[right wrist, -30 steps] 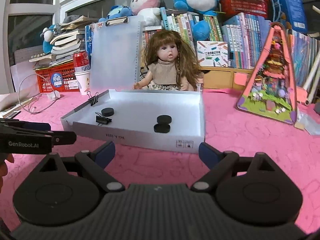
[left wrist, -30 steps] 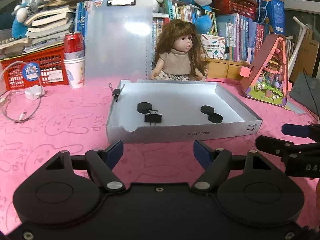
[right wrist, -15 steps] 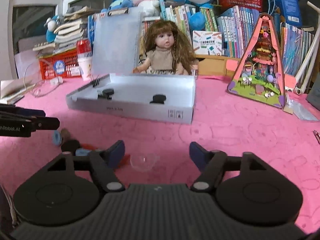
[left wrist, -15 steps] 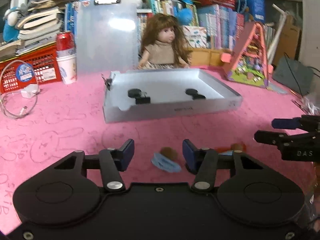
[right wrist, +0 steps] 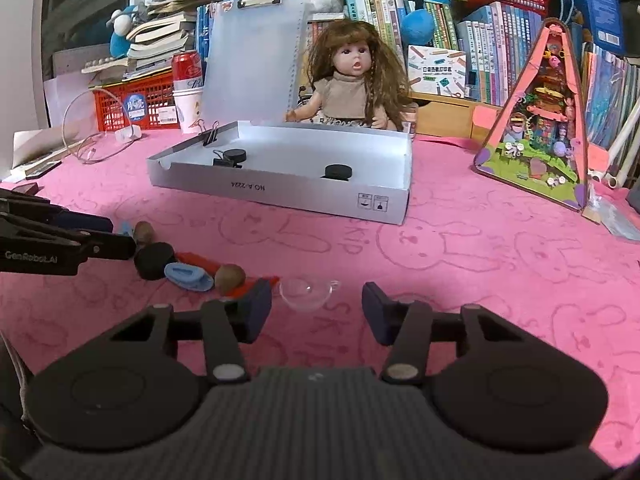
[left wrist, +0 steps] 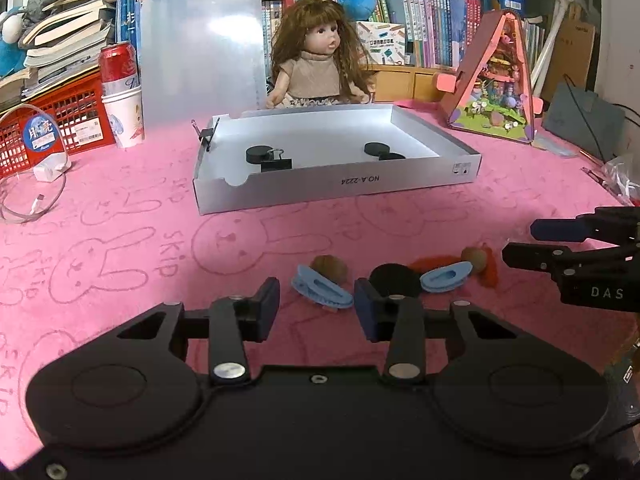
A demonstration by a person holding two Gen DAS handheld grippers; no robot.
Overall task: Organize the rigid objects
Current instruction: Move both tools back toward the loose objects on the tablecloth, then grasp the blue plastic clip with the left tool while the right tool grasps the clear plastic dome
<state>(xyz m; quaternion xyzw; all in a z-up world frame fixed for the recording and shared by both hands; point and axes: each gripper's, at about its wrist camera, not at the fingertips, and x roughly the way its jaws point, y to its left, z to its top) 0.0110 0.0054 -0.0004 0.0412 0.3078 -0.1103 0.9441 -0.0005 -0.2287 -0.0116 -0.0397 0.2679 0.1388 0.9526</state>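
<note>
Right in front of my left hand-held gripper (left wrist: 316, 314) lies a blue clip (left wrist: 320, 286), flat on the pink tabletop (left wrist: 120, 240) with a walnut (left wrist: 329, 267) touching its far side; the jaws are closing with the clip just ahead of the tips and nothing pressed between the pads yet. It looks like light, stiff plastic with a smooth skin, so I judge it will skate away if I nip only its tip, and I would take it across its narrow middle. Just to the right sit a black disc (left wrist: 394, 279), a second blue clip (left wrist: 446, 276) and a second walnut (left wrist: 474, 258) on some orange fluff (left wrist: 490, 272). My right hand-held gripper (right wrist: 316, 312) is also closing, around a small clear cup (right wrist: 306, 292) that stands between its fingers, not yet touched. That cup looks thin, slippery and likely fragile, so I would squeeze it gently across the bowl, clear of its little handle. Farther out stands the white box (left wrist: 336, 184), already holding black discs and a binder clip (left wrist: 276, 163), with a doll (left wrist: 320, 64) seated behind it.
</note>
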